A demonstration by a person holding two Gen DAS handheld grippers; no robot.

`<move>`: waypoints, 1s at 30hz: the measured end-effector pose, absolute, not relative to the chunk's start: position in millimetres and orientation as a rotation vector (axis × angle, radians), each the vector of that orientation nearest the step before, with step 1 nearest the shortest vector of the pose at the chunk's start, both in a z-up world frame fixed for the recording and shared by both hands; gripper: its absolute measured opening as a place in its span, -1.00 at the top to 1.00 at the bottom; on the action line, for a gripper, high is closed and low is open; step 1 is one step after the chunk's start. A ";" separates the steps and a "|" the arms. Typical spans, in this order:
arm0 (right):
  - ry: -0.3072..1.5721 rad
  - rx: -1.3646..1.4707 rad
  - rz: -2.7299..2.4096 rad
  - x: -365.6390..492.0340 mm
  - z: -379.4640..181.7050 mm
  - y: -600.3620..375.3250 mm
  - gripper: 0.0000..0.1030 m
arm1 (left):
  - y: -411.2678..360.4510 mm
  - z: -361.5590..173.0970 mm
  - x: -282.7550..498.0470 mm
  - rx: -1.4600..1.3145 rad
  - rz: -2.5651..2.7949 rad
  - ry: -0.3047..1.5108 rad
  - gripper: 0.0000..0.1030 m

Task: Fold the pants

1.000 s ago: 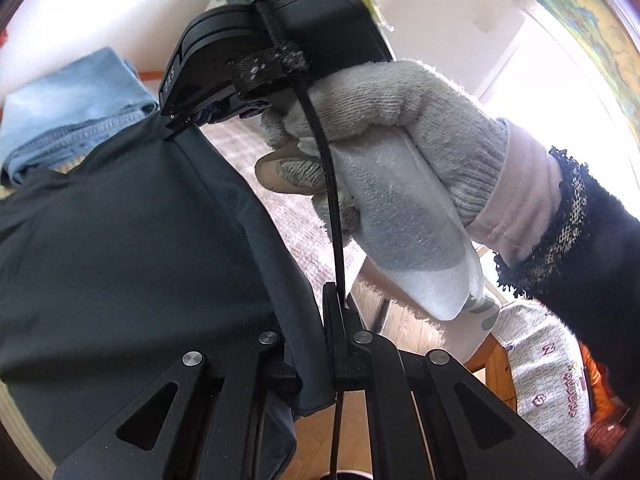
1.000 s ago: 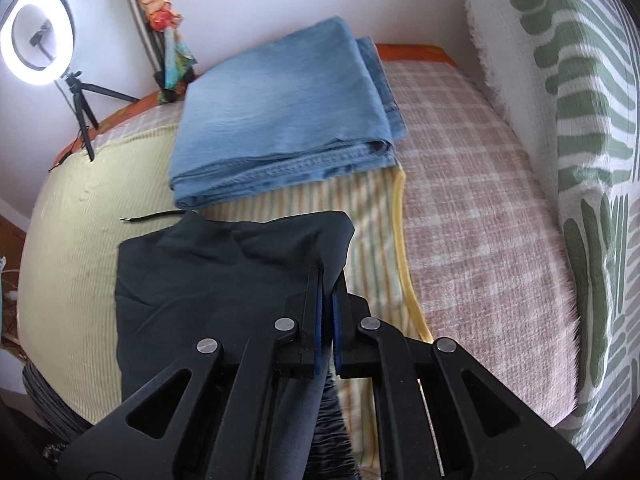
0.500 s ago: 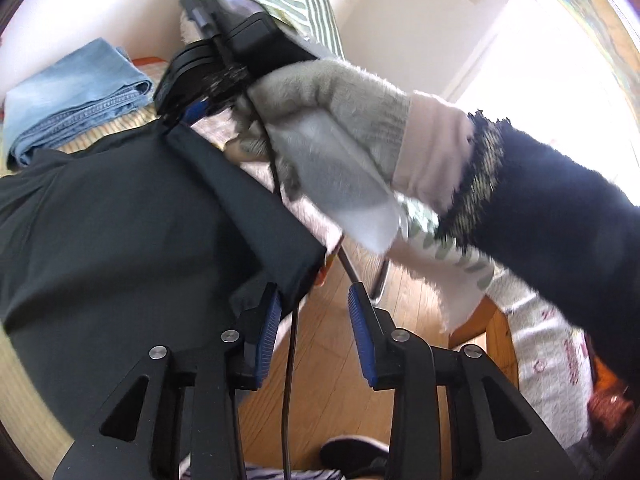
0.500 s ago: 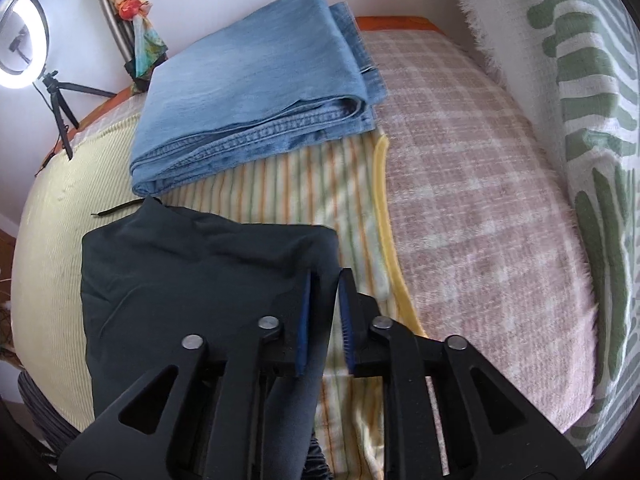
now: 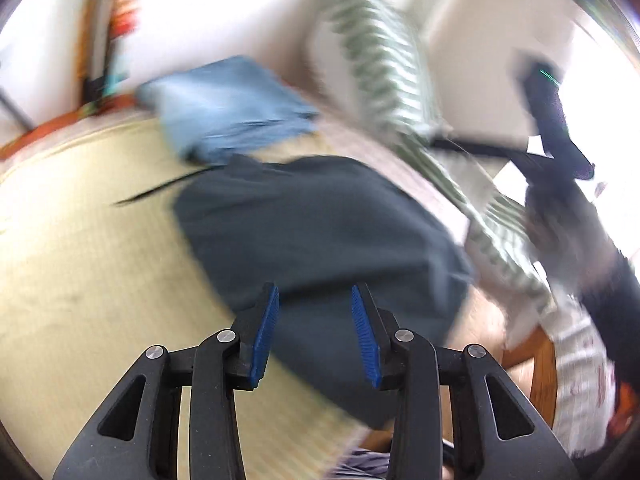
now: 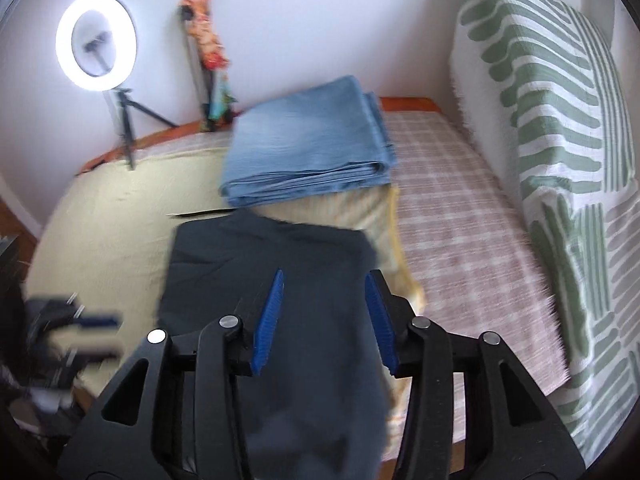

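The dark pants (image 5: 312, 232) lie folded flat on the yellow-green bed cover (image 5: 92, 248), their near end hanging over the bed's front edge; they also show in the right wrist view (image 6: 280, 288). My left gripper (image 5: 315, 300) is open and empty, held back above the near part of the pants. My right gripper (image 6: 324, 280) is open and empty above the same pants. The right gripper and its arm show blurred at the right of the left wrist view (image 5: 560, 152). The left view is motion-blurred.
Folded light blue jeans (image 6: 312, 152) lie behind the dark pants. A pink checked blanket (image 6: 452, 216) covers the bed's right part, with a green-striped white cushion (image 6: 560, 140) beyond. A ring light on a tripod (image 6: 96, 40) stands at the back left.
Both grippers have let go of the dark pants, opened wide and pulled back. The pants now lie folded on the bed. The left view swung away from the right hand.
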State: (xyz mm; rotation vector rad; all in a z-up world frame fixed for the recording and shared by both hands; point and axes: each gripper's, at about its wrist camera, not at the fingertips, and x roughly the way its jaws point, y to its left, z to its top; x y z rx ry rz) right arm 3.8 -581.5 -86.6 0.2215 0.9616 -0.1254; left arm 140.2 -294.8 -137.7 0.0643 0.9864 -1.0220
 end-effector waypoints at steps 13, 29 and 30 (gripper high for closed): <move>1.068 0.198 0.082 -39.5 -152.2 -424.8 0.02 | -313.7 -208.6 232.2 -0.179 -0.927 1.268 0.30; 1.144 -0.314 0.054 -55.7 -190.6 -348.4 0.66 | -323.2 -222.3 247.9 -0.224 -0.856 1.241 0.89; 1.143 -0.324 0.062 -56.2 -189.7 -347.8 0.68 | -326.2 -221.8 247.7 -0.209 -0.857 1.235 0.89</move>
